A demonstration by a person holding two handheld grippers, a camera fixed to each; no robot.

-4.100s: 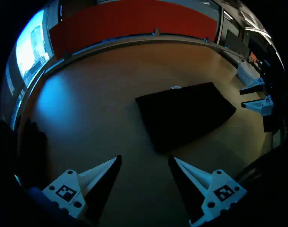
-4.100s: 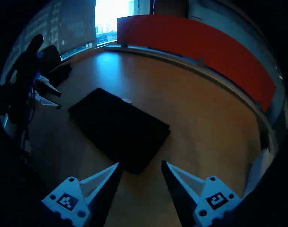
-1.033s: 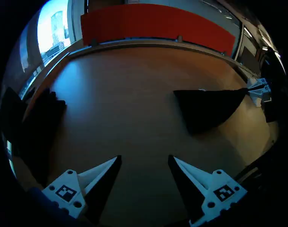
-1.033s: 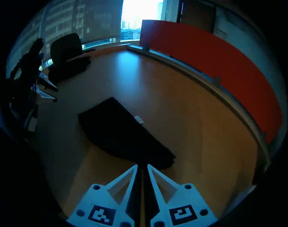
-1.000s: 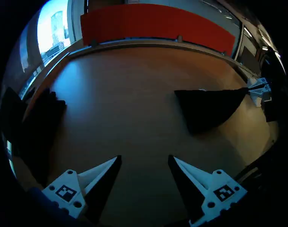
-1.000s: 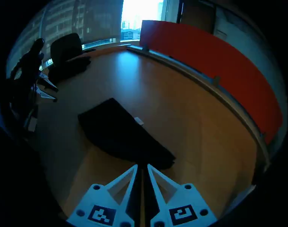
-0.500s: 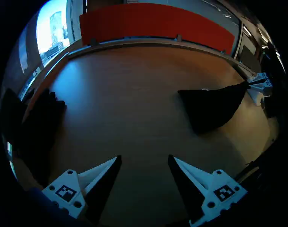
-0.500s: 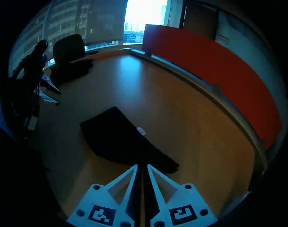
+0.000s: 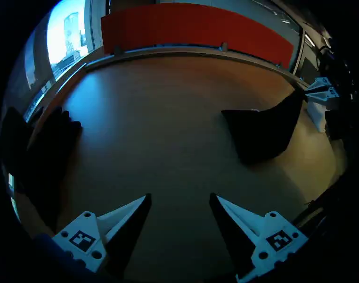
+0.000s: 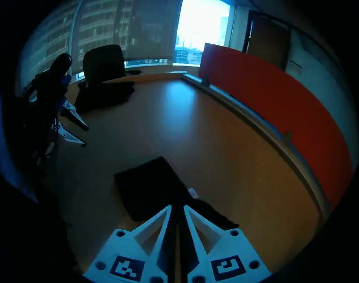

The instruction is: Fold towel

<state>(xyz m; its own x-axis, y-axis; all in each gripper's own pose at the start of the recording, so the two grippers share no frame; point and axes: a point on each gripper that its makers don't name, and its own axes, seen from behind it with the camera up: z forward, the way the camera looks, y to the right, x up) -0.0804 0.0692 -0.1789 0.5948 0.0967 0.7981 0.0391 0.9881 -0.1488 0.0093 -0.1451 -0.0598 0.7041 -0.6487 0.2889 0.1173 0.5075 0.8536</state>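
- Fingers of the left gripper are standing wide apart at the bottom of the left gripper view. They are released and gripping nothing, and are hovering over the light brown wooden tabletop.
- Ahead and to the right in that view, the dark cloth towel is lying on the tabletop, well apart from the left gripper. Its far right corner is rising off the wood into a peak.
- At that peak the right gripper is reaching in from the right edge, its white fingers pointing at the raised corner and meeting it.
- A long red partition panel is running along the far side of the table, and a bright window is glowing at the upper left.
- In the right gripper view, the right gripper is clenched. Its two white fingers are almost touching, pinching a thin dark strip of the towel between them and tilting down toward the table.
- From the fingertips the towel is spreading away to the upper left and lying flat on the wood. A small white tag is showing just right of the fingertips.
- Farther off on the left, a hand, seen as a dark shape, is holding the left gripper above the table. Its fingers are spread and well apart from the towel.
- A black office chair is standing beyond the table.
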